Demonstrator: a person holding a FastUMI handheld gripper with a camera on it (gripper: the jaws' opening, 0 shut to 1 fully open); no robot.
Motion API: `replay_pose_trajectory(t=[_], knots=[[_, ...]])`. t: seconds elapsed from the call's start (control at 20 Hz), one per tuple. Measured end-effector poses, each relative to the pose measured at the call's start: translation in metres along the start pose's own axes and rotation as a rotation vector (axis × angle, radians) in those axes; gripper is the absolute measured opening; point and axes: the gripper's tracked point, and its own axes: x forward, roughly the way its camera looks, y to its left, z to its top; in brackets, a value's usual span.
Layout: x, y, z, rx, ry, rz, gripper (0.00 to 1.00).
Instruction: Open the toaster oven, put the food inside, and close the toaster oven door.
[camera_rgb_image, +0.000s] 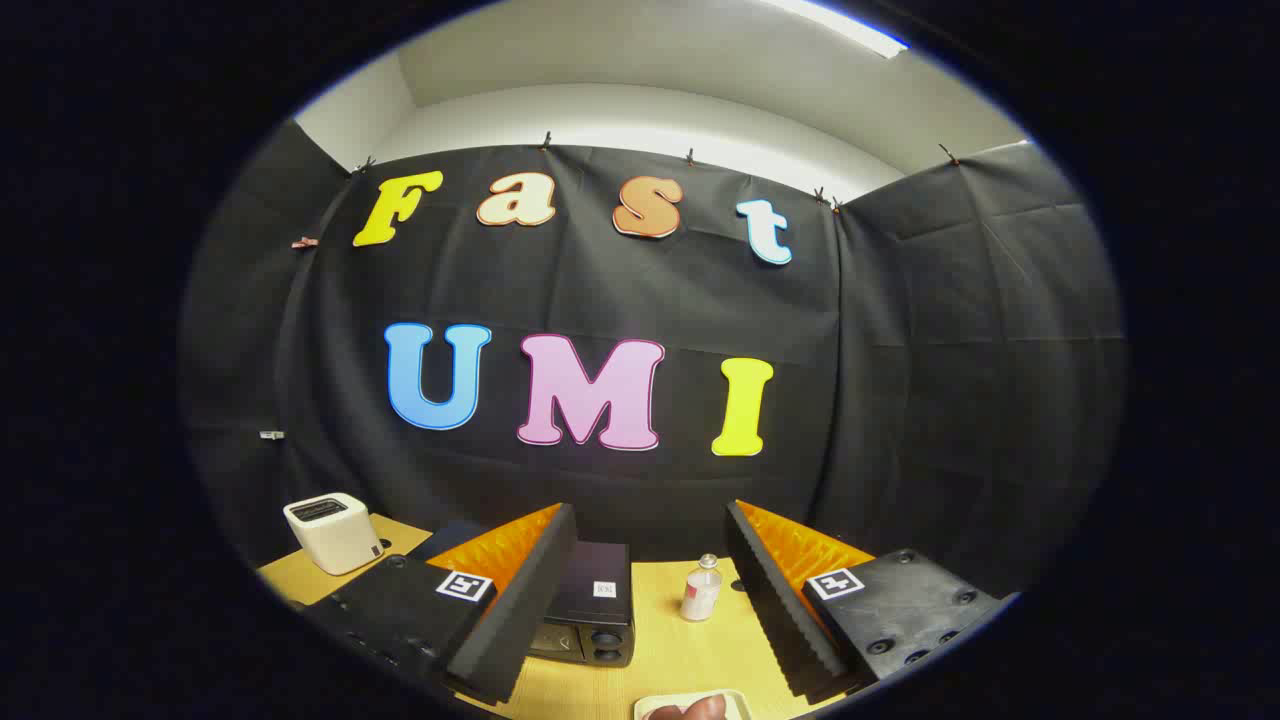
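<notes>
With the tool (650, 610) held wide apart and empty above the tabletop (665, 650), the toaster oven (590, 615), just ahead of one finger, is judged rigid and weighty, best taken at its door handle, though that handle is barely discernible.

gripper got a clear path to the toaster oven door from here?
Probably yes. The gripper is open and holds nothing, and the black toaster oven sits on the table just ahead, partly behind one finger. The small bottle stands apart beside it; the tray of food lies nearer, below the fingers.
</notes>
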Motion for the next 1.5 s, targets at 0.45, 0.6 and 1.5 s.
replay_pose_trajectory(t=[0.45,0.6,1.5], knots=[[-0.008,0.014,0.0,-0.001,0.001,0.013,0.98],[-0.01,0.016,0.002,-0.005,-0.001,0.014,0.98],[0.026,0.16,-0.105,0.123,0.159,0.102,0.99]])
